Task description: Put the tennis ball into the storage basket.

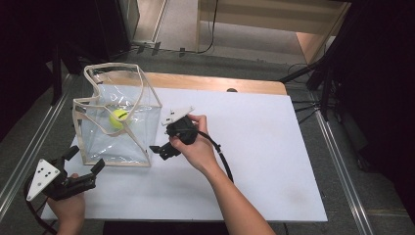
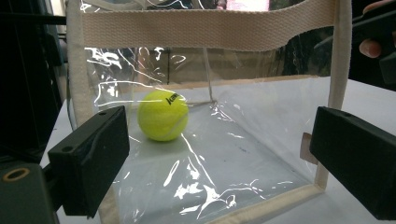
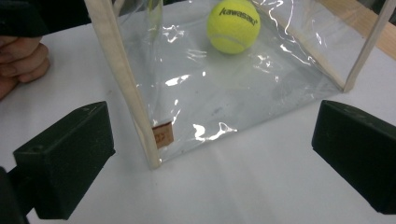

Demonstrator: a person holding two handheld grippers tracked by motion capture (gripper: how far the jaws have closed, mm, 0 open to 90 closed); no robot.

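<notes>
Inside one clear bag (image 1: 117,142) sits one tennis ball (image 1: 118,118), two grippers nearby.

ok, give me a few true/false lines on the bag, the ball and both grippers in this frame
1. The tennis ball lies inside the clear bag. True.
2. The left gripper is shut on the bag's strap. False: its jaws stand wide open, short of the bag, holding nothing.
3. The right gripper is open, close to the bag's lower corner. True.
4. The bag lies flat on its side. False: it stands upright on the white table, top open.
5. The ball is orange. False: it is yellow-green with dark lettering.
</notes>
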